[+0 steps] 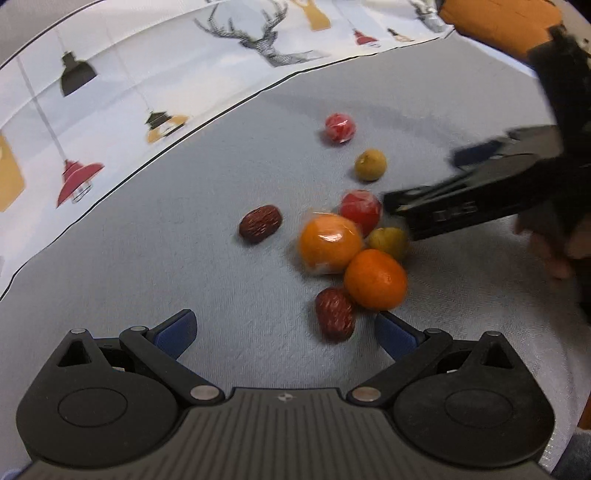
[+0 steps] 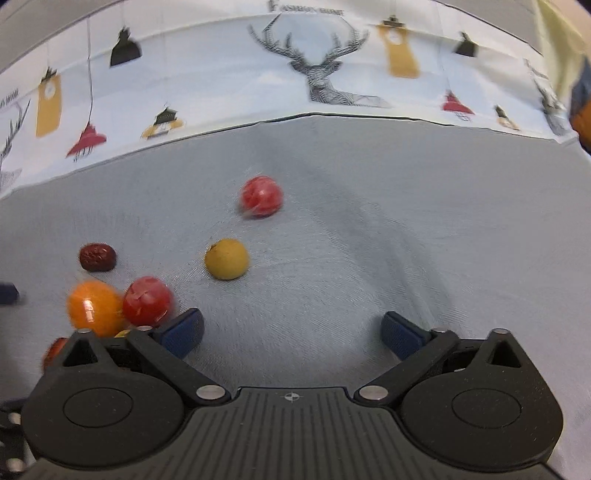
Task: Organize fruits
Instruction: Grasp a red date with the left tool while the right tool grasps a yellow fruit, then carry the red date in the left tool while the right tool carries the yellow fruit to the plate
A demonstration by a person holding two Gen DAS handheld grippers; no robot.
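Small fruits lie on a grey cloth (image 1: pixel 221 280). In the left wrist view a wrapped orange (image 1: pixel 330 244), a bare orange (image 1: pixel 376 279), a red fruit (image 1: pixel 360 211), a yellow-green fruit (image 1: pixel 388 242) and a dark red date (image 1: pixel 335 314) cluster together. Apart from them lie another date (image 1: pixel 260 223), a yellow fruit (image 1: pixel 370 164) and a wrapped red fruit (image 1: pixel 340 127). My left gripper (image 1: pixel 284 328) is open, just short of the near date. The right gripper's body (image 1: pixel 480 199) reaches in from the right. In the right wrist view my right gripper (image 2: pixel 291 334) is open over bare cloth, with the yellow fruit (image 2: pixel 226 259) and red fruit (image 2: pixel 260 196) ahead.
A white cloth printed with lamps and a deer head (image 1: pixel 266 40) borders the grey cloth at the back. An orange object (image 1: pixel 498 22) sits at the far right corner. A person's fingers (image 1: pixel 554 254) hold the right gripper. Bare grey cloth (image 2: pixel 406 221) spreads to the right.
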